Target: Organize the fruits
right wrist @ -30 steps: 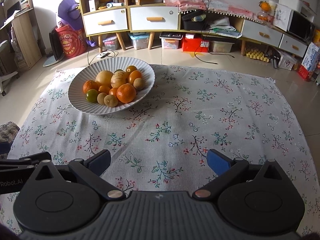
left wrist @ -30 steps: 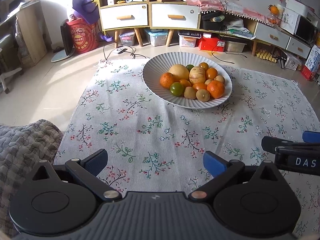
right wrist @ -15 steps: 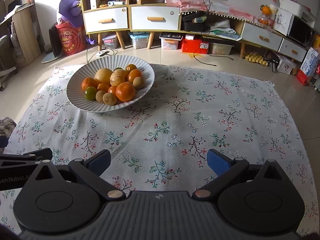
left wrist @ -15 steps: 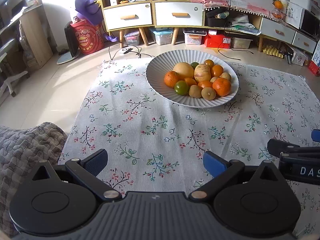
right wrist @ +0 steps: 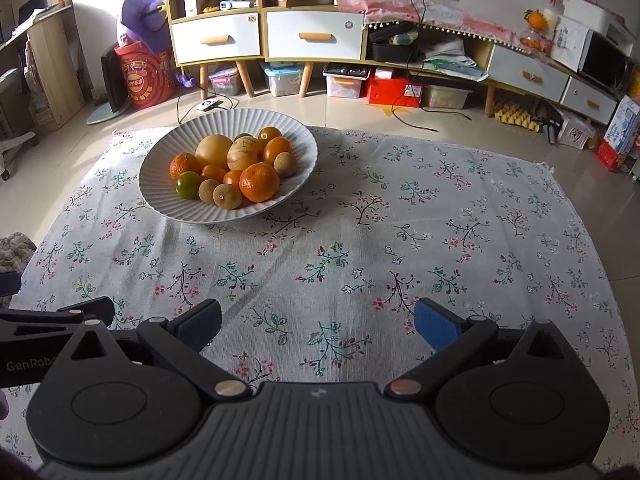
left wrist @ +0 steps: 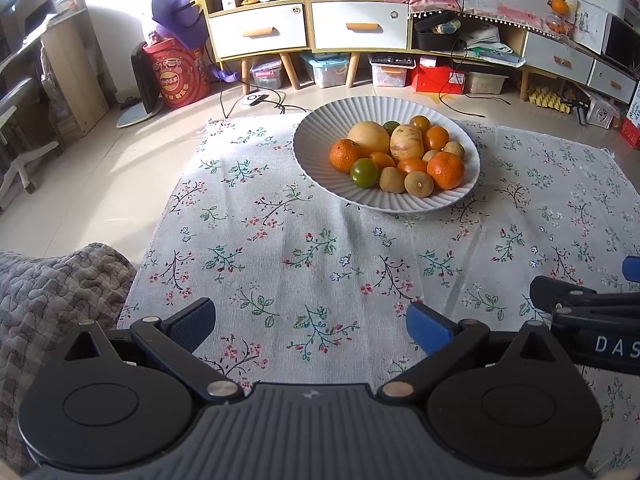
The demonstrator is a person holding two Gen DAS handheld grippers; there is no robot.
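Fruits point(left wrist: 394, 160): all heaped in the white ribbed bowl point(left wrist: 320, 136) on the floral cloth point(left wrist: 280, 240); none loose, so gathered as the task wants.
Left gripper point(left wrist: 310, 322): spread wide, empty, well short of the bowl.
Right gripper point(right wrist: 318, 324): likewise wide, holding nothing.

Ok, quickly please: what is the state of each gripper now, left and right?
Left gripper: open, holding nothing, above the floral cloth.
Right gripper: open, holding nothing, short of the fruit bowl.
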